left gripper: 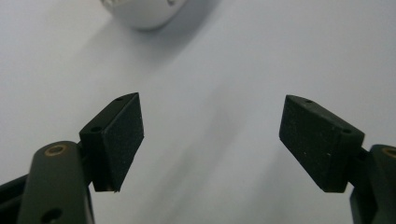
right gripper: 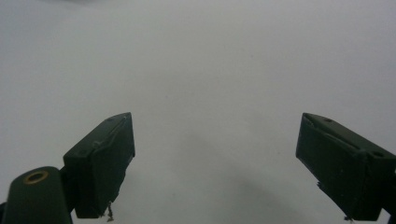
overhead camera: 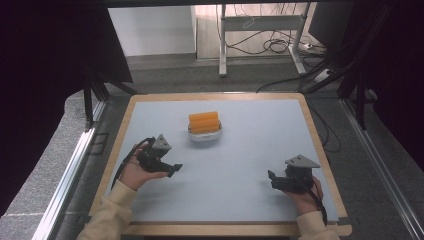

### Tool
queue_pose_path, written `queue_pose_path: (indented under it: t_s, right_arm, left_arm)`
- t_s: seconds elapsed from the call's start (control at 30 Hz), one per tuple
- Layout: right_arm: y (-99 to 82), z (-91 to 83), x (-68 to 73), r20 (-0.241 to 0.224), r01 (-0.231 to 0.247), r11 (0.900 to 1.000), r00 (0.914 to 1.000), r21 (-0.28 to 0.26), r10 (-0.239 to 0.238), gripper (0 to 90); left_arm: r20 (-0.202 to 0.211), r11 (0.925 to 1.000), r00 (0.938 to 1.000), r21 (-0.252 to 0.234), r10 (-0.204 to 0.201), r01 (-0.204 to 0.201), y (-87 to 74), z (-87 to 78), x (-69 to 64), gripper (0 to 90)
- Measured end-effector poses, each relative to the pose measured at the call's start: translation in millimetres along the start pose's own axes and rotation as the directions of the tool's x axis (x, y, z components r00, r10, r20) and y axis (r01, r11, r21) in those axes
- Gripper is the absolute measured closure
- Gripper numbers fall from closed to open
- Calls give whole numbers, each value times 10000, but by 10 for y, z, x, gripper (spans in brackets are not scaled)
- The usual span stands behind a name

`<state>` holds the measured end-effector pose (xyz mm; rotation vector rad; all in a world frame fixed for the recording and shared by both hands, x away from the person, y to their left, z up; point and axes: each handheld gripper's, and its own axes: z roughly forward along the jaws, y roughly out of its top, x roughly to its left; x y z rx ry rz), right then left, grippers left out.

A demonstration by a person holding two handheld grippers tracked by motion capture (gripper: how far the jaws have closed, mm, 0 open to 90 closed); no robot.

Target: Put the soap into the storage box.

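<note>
Grey-blue mat (overhead camera: 240,165) w/ wood edging covers the table; behind it, at 12 o'clock, grey floor, a desk frame and loose cables, dark curtains both sides.

White bowl (overhead camera: 205,135) sits just past mat centre, toward 12, w/ an orange block (overhead camera: 204,122) stacked in/on it; looks like ridged rolls or sponges, can't tell which. Block seems settled, nothing touching it.

L gripper (overhead camera: 172,169) is at approx 9 o'clock of the mat, held in the person's left hand (overhead camera: 134,172), jaws pointing toward 3. It sits at approx 7 o'clock from the bowl, near but apart. In the left gripper view the jaws stand wide, pads (left gripper: 122,140) bare, nothing between them, only mat; bowl's rim (left gripper: 142,13) peeks in at the top edge, 11 o'clock.

R gripper (overhead camera: 272,178) is at approx 4 o'clock of the mat, well apart from the bowl, jaws pointing toward 9. Right gripper view: jaws wide too, pads (right gripper: 105,163) empty, plain mat ahead.

Progress, as a judgement: the block already lies in the bowl and both grippers are empty and clear of it, so the placing part looks done, or else a pick hasn't begun; stills can't settle which. If it's placing, little is left beyond parking both hands near the front edge. No other loose item on the mat to handle.
</note>
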<state>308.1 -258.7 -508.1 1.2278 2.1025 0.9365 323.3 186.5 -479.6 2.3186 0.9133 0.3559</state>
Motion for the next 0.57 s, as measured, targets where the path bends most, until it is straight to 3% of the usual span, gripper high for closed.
queue_pose_path:
  t_s: [0.27,0.57]
  right_arm:
    - [4,-1,3,-9,40,10000,10000,-34,-40,118]
    - [9,-12,7,35,175,9996,9998,-208,-174,117]
  left_arm:
    - [-94,9995,9998,240,-183,185,-207,-33,35,214]
    - [-27,9998,9998,-40,-195,195,-201,-104,65,207]
